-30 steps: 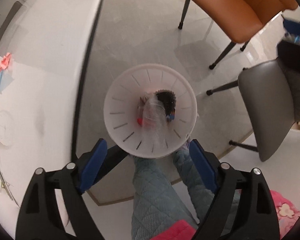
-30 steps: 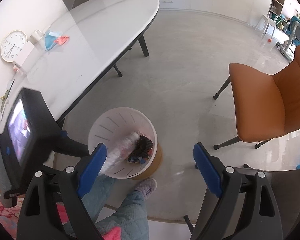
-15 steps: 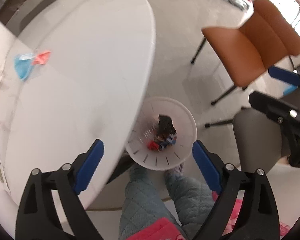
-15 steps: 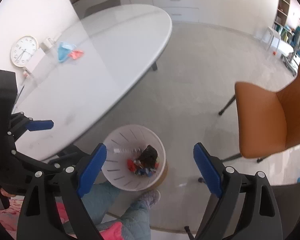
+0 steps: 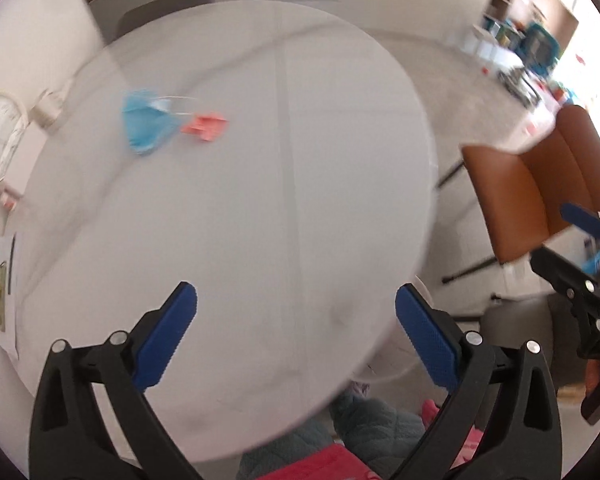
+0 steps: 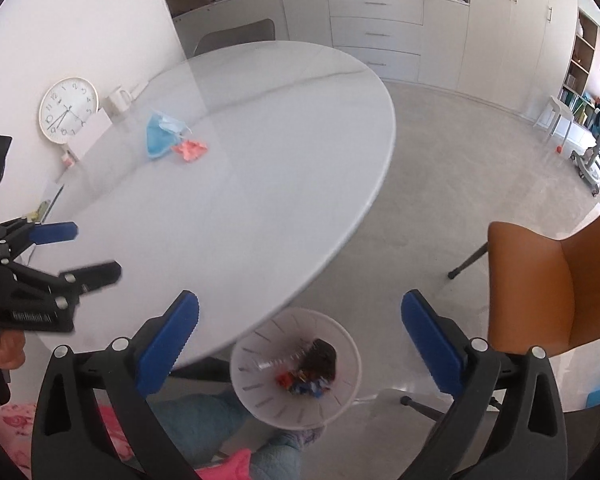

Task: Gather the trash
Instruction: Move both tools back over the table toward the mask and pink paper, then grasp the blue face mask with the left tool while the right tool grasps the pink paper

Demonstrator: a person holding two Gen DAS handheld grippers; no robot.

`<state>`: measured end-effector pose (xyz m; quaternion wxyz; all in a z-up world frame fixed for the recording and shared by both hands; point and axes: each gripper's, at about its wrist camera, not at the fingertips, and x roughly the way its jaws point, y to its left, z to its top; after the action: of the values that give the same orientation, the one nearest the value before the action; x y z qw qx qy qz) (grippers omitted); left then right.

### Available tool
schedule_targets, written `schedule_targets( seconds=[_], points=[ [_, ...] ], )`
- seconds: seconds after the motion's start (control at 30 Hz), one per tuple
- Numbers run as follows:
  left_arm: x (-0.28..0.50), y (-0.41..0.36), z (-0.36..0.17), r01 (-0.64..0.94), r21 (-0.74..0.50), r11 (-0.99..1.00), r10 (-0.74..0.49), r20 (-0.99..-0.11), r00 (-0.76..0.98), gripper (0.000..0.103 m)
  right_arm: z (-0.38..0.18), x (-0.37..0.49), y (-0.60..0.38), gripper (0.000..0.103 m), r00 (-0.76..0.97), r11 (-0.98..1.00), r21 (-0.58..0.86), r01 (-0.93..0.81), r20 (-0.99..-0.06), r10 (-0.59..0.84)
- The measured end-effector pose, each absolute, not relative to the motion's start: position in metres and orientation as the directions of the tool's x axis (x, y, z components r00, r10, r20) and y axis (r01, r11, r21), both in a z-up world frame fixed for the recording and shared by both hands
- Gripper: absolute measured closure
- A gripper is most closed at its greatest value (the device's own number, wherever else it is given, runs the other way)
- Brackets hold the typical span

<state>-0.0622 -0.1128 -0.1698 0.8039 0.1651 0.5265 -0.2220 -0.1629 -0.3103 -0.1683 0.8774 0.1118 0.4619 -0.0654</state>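
A blue face mask (image 5: 146, 126) and a crumpled pink wrapper (image 5: 204, 126) lie on the far left of the white oval table (image 5: 260, 208); both also show in the right wrist view, mask (image 6: 160, 136) and wrapper (image 6: 190, 150). A white slotted trash bin (image 6: 256, 380) stands on the floor by the table's near edge, holding a clear bottle, dark and coloured scraps. My left gripper (image 5: 296, 332) is open and empty above the table. My right gripper (image 6: 300, 340) is open and empty above the bin.
An orange chair (image 6: 548, 288) stands on the right. A wall clock (image 6: 68, 110), a white cup (image 6: 118, 98) and papers (image 5: 6, 292) sit at the table's left edge. Cabinets line the far wall. The person's legs are below.
My left gripper has swung up from over the bin to over the table. My right gripper has risen and tilted up, showing more of the room. A clear bottle dropped into the bin.
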Motion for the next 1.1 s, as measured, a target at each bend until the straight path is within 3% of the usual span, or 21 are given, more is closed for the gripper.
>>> schedule_targets(
  seconds=[0.2, 0.57, 0.83, 1.1],
  points=[
    [0.003, -0.061, -0.168, 0.458, 0.046, 0.888, -0.162, -0.901, 0.403, 0.008, -0.171, -0.111, -0.277, 0.002, 0.551, 0.971, 0.131, 0.200, -0.834, -0.001],
    [0.150, -0.015, -0.207, 0.468, 0.044, 0.882, -0.179, -0.890, 0.420, 0.008, -0.192, 0.002, -0.218, 0.002, 0.502, 0.975, 0.137, 0.173, -0.864, 0.033],
    [0.255, -0.011, -0.254, 0.540, -0.075, 0.838, -0.288, -0.902, 0.321, 0.008, -0.221, 0.087, -0.199, 0.002, 0.478, 0.960, 0.161, 0.231, -0.878, 0.032],
    [0.295, -0.034, -0.285, 0.602, -0.135, 0.787, -0.351, -0.901, 0.257, 0.010, -0.256, 0.144, -0.193, 0.002, 0.427, 0.942, 0.162, 0.295, -0.904, 0.022]
  ],
)
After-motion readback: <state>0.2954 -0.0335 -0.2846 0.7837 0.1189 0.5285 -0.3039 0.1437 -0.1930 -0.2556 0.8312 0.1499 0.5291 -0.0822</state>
